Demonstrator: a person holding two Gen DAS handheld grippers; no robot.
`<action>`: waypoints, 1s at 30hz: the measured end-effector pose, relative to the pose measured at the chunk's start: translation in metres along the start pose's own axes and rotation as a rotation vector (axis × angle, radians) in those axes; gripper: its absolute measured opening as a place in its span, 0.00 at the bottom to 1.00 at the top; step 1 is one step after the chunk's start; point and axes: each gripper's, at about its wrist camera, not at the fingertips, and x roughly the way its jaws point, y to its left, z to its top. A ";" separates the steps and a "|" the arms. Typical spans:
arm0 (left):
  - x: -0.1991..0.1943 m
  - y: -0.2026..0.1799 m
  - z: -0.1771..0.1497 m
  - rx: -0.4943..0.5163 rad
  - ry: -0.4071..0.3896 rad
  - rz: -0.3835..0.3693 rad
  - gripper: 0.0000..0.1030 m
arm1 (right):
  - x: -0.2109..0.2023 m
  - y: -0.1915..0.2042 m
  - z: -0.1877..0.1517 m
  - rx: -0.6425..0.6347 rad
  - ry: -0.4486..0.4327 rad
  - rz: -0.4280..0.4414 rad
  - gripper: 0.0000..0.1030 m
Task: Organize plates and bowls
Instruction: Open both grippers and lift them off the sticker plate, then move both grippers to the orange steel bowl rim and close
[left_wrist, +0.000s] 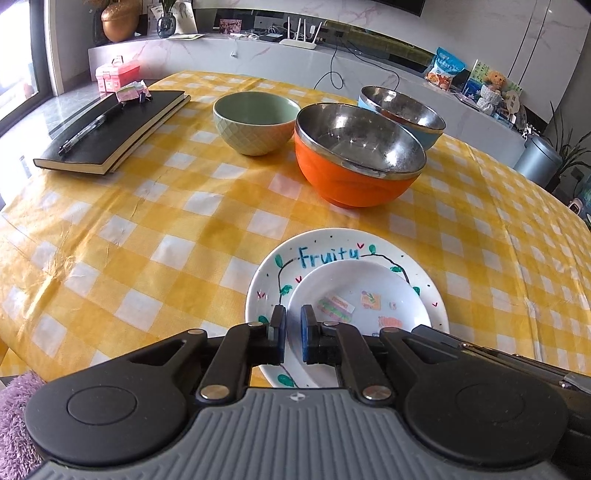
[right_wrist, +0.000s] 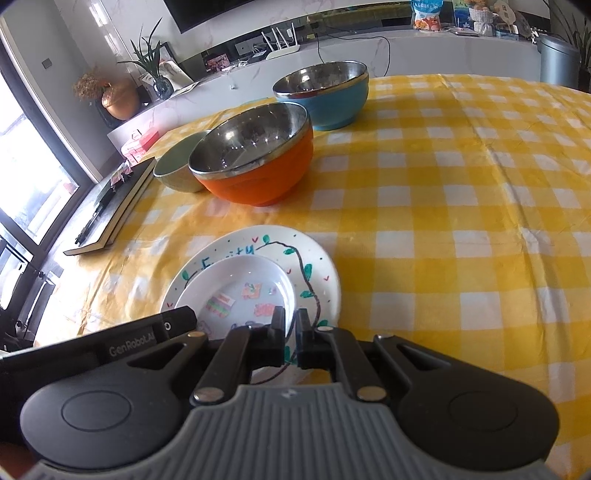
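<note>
Both tools (left_wrist: 293, 317) (right_wrist: 291, 320) straddle glossy round small plate's (left_wrist: 373, 291) thin rim.

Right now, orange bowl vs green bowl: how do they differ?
Colour: the orange bowl is glossy orange outside; the green bowl is pale green. Lining: the orange bowl has a shiny steel interior and rim; the green bowl is matte green inside. Surface: the orange bowl's outside is smooth; the green bowl's has a diamond texture. Shared: both upright, empty, on the checked tablecloth.
</note>
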 end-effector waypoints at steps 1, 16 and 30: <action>0.000 0.000 0.000 -0.001 -0.001 -0.001 0.07 | 0.001 0.000 0.000 -0.001 0.000 0.003 0.06; -0.028 0.002 0.010 0.006 -0.097 -0.003 0.48 | -0.025 0.001 0.002 -0.063 -0.142 -0.002 0.42; -0.047 0.003 0.050 0.037 -0.139 -0.042 0.50 | -0.051 -0.010 0.029 -0.003 -0.250 -0.196 0.70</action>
